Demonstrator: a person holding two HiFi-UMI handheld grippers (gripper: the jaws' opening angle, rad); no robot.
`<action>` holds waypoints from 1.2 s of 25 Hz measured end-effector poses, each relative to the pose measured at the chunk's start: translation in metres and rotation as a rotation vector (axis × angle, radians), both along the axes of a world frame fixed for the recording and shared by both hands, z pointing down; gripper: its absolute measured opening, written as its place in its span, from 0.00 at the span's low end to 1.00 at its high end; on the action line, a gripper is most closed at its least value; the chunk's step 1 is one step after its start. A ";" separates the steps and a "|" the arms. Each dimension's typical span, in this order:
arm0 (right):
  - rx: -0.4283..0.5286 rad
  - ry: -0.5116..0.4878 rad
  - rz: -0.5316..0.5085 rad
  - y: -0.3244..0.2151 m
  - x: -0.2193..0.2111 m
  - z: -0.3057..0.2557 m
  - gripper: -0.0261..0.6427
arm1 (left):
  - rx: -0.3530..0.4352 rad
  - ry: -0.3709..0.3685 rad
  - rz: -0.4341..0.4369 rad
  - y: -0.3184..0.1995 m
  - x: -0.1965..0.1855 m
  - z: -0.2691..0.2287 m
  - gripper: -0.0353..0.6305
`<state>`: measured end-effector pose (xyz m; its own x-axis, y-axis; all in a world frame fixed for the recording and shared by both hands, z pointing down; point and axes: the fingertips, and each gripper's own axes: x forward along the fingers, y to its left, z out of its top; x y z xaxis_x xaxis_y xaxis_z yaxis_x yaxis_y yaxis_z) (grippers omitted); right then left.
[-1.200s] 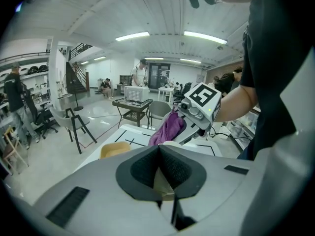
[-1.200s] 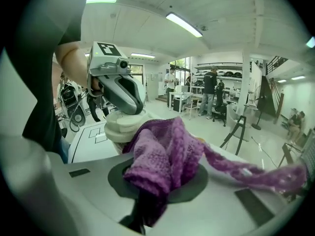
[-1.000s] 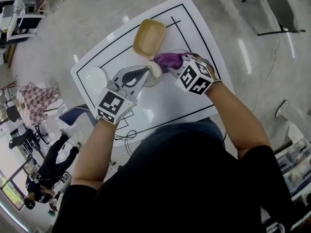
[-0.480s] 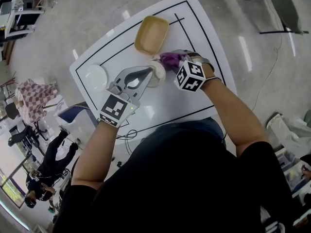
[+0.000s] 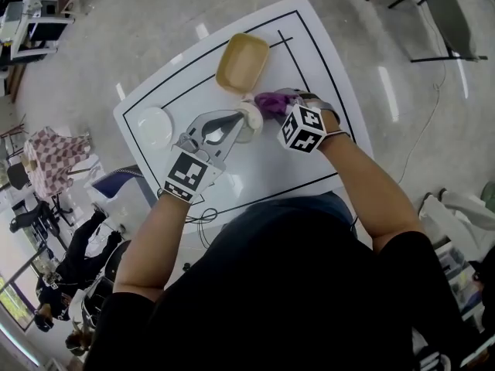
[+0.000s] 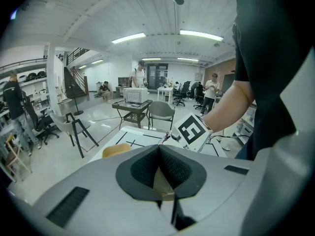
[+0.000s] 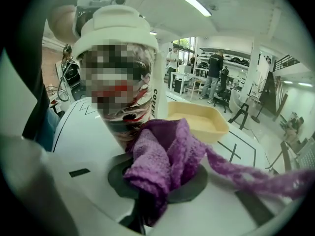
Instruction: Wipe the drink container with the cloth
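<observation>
Lower now, right tongs (image 7: 156,183) press their clamped purple cloth (image 7: 165,154) against the coffee cup (image 7: 118,28); left tongs (image 5: 238,118), clamped on it, steady it on the bench (image 5: 271,168).

Person in black top leans over white bench (image 5: 282,165) ruled with black lines, claw in each hand. Left claw (image 5: 237,118) tips closed against side of white-lidded drink container (image 5: 250,115). Right claw (image 5: 274,106) grips bunched purple cloth (image 5: 270,100), pressed to container's opposite side. Tan tray (image 5: 242,62) just beyond container. White round dish (image 5: 155,126) well apart at left.
</observation>
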<state>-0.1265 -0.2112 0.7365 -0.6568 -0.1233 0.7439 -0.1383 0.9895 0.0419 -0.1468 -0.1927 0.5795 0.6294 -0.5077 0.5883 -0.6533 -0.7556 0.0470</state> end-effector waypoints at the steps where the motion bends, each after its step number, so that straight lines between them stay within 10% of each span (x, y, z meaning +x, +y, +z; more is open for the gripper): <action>1: -0.003 -0.001 0.000 0.001 0.002 -0.003 0.16 | -0.005 -0.001 0.000 0.000 0.000 0.000 0.09; 9: 0.029 -0.034 -0.006 0.006 0.023 -0.052 0.17 | 0.059 -0.130 0.058 0.010 0.001 -0.007 0.09; 30: 0.109 -0.358 0.158 0.017 0.080 -0.280 0.17 | 0.204 -0.068 -0.284 0.081 -0.018 -0.137 0.09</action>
